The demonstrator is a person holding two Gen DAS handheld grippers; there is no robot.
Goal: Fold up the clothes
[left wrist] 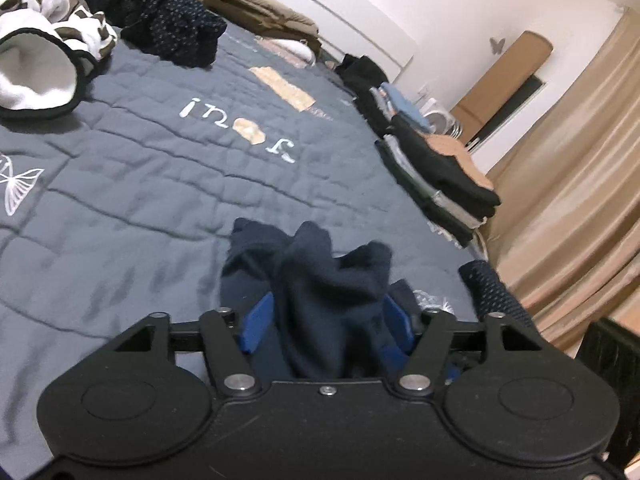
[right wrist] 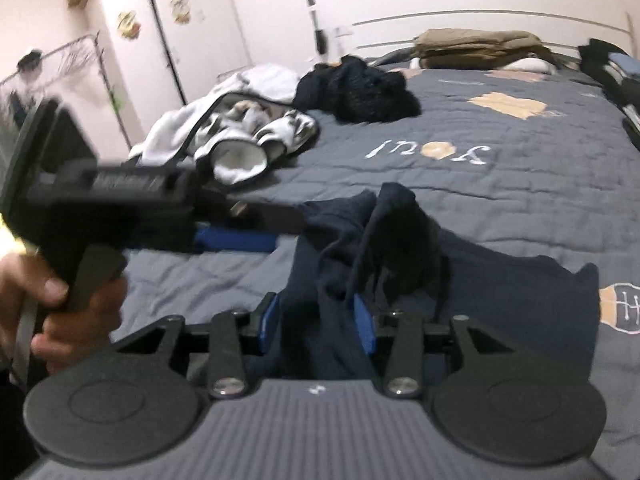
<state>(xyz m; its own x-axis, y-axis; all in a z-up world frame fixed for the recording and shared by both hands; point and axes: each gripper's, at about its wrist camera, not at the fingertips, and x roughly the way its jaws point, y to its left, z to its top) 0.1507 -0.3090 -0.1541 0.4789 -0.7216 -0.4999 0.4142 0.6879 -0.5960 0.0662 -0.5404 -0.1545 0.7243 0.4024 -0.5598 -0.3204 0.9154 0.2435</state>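
Both tools have bunched navy cloth between their blue pads: the left tool (left wrist: 328,320) partly open with the navy garment (left wrist: 320,280) filling its gap, the right tool (right wrist: 316,320) likewise, though whether either pinches is unclear. It lies on the grey quilted bed (left wrist: 140,184), near a folded stack (left wrist: 440,176).

Grey quilted bed (left wrist: 120,184) carries a navy garment (right wrist: 500,292), loose clothes (left wrist: 176,28) and folded stacks (left wrist: 440,168).

Dim, soft indoor light; heavy fisheye bending at edges, motion blur throughout.
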